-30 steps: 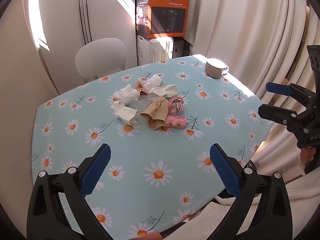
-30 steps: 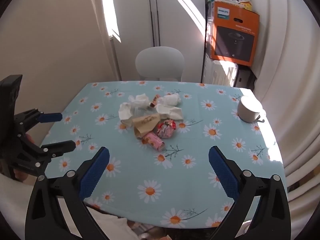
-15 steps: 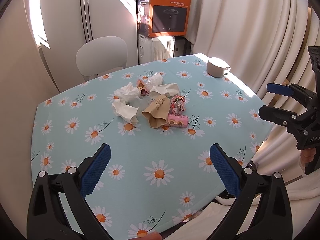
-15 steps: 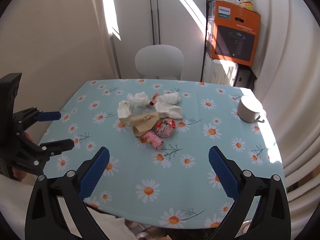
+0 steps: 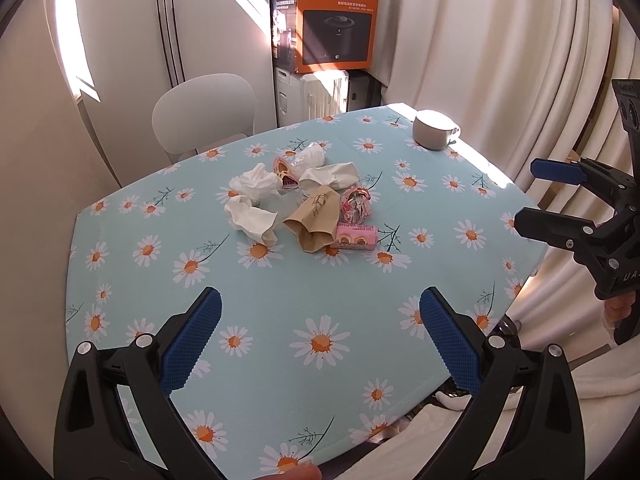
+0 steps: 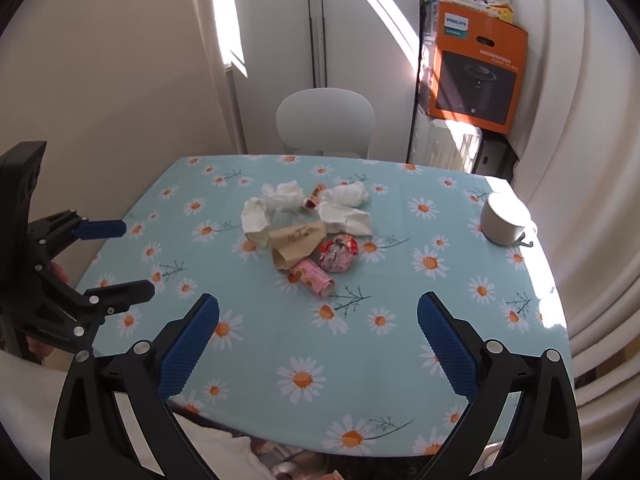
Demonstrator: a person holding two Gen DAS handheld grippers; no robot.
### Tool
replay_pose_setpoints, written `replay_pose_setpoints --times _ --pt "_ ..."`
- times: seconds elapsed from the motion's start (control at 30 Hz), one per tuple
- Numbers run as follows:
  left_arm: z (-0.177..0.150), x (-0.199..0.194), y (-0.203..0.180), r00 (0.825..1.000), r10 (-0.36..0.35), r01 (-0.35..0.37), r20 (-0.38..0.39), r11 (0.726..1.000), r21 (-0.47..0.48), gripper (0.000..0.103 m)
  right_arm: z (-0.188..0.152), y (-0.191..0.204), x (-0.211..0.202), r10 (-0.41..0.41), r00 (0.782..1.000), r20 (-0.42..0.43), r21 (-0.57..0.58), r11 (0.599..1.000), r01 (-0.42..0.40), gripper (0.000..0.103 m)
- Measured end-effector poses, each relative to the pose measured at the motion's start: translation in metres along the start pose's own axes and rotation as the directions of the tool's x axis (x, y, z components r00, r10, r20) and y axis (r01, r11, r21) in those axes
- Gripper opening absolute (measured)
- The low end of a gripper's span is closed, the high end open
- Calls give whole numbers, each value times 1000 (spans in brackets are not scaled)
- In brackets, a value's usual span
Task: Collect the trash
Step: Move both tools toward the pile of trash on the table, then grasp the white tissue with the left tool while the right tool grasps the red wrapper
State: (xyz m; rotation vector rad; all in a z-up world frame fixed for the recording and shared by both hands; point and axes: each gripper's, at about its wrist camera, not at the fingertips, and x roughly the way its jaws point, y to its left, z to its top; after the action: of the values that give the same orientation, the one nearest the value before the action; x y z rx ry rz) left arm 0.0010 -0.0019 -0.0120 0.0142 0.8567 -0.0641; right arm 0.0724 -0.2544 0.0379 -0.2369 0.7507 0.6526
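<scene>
A pile of trash lies mid-table: crumpled white tissues (image 5: 252,220) (image 6: 344,216), a brown paper bag (image 5: 316,222) (image 6: 296,240), a pink wrapper roll (image 5: 356,236) (image 6: 312,278) and a crumpled red-pink wrapper (image 5: 356,202) (image 6: 338,254). My left gripper (image 5: 318,332) is open and empty above the table's near edge; it also shows in the right wrist view (image 6: 120,258) at the left. My right gripper (image 6: 318,330) is open and empty, and shows in the left wrist view (image 5: 536,196) at the right.
The table (image 5: 280,320) has a light blue daisy cloth. A white cup-like container (image 5: 434,130) (image 6: 504,220) stands at its far right corner. A white chair (image 5: 204,114) stands behind, an orange Philips box (image 5: 336,28) on a stack, curtains (image 5: 500,60) to the right.
Both grippers have eased back and up slightly, so the trash pile looks a little farther away. Both stay open; nothing on the table moved.
</scene>
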Motion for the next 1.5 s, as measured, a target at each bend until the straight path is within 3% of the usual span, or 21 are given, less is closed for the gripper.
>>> replay_pose_setpoints --times 0.5,0.87,1.17,1.33,1.5 --pt "1 10 -4 1000 12 -12 -19 1000 -12 97 2 -6 4 -10 1000 -28 -18 1000 9 95" --pt "3 17 -3 998 22 -25 -56 998 -50 97 2 -7 17 41 997 -58 -59 997 -44 95" --pt "12 33 6 997 57 -62 -59 994 -91 97 -5 -12 51 60 992 -114 -145 986 -76 95" --pt "24 44 14 998 40 -46 -57 993 -112 97 1 -22 71 52 988 -148 -161 984 -77 95" --pt "37 61 31 996 67 -76 -60 984 -162 97 12 -34 95 47 983 -177 -135 988 -71 94"
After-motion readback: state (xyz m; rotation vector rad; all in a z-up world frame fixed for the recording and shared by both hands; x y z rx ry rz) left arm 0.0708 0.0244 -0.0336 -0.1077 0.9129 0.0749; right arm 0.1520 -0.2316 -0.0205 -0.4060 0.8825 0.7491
